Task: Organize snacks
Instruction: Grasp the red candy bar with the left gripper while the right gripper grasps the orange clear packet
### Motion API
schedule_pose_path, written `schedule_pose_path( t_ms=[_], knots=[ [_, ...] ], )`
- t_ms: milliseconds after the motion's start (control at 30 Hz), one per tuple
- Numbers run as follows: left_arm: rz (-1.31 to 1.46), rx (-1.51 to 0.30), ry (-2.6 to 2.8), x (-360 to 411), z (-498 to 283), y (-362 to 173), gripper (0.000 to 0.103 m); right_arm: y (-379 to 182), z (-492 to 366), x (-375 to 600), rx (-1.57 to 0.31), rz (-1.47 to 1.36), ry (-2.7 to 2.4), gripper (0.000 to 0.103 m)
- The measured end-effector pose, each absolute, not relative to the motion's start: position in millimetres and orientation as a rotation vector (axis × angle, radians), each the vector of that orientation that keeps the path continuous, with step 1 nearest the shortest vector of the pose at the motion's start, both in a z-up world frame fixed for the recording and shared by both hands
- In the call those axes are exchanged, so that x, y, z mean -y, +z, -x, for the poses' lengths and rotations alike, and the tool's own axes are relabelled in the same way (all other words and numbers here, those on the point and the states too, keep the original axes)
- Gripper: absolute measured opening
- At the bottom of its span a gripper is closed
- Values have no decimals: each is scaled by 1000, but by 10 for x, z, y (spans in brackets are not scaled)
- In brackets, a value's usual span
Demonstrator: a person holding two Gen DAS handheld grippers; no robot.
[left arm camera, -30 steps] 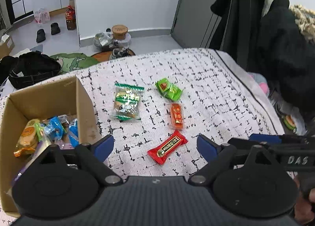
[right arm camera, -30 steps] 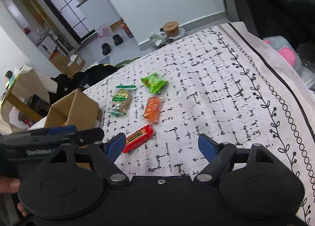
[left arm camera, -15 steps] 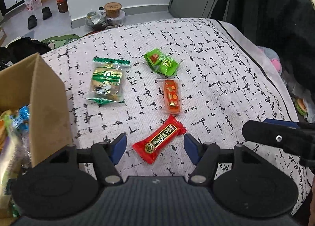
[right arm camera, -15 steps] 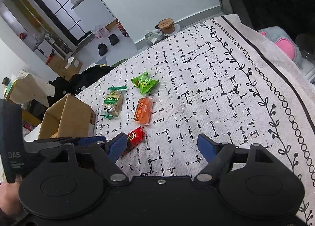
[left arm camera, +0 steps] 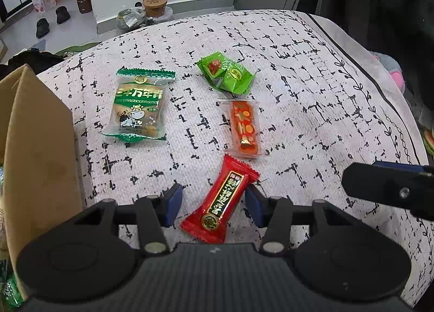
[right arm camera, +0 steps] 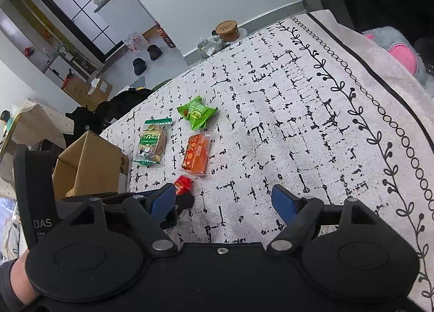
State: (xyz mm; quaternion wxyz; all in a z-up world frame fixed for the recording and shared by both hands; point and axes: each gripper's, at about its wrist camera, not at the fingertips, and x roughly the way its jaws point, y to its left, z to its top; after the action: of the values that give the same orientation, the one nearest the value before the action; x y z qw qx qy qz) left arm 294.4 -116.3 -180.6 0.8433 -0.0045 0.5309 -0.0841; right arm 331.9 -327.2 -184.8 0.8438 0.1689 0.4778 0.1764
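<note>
Left wrist view has the left hand-held gripper (left arm camera: pixel 212 200) low over the patterned cloth (left arm camera: pixel 312 100), its jaws closing around the red snack bar (left arm camera: pixel 221 203); the right pad looks to be at the wrapper's edge, the left pad stands apart from it, so the bar is between them but not yet pinched. Just beyond lie the orange packet (left arm camera: pixel 244 128), the crumpled green packet (left arm camera: pixel 226 73) and the green-and-gold biscuit bag (left arm camera: pixel 138 108), all loose on the cloth. At the left edge stands the cardboard box (left arm camera: pixel 38 149), with what seem to be wrappers already inside, though only slivers show. Right wrist view shows the right hand-held gripper (right arm camera: pixel 225 200) wide apart and empty above bare cloth. By this reading some snacks are boxed, four remain, and the red bar is next
</note>
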Motion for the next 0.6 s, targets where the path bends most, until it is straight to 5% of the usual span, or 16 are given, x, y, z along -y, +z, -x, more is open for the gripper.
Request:
schedule_pose_path(
  t_ms=[67, 600],
  knots=[
    [8, -1123, -182, 1151, -2933, -1786, 19, -1855, -3333, 3239, -1007, -353, 377, 77],
    [73, -1044, -134, 903, -2827, -1351, 18, -1929, -3578, 2898, -988, -316, 400, 62]
  ],
)
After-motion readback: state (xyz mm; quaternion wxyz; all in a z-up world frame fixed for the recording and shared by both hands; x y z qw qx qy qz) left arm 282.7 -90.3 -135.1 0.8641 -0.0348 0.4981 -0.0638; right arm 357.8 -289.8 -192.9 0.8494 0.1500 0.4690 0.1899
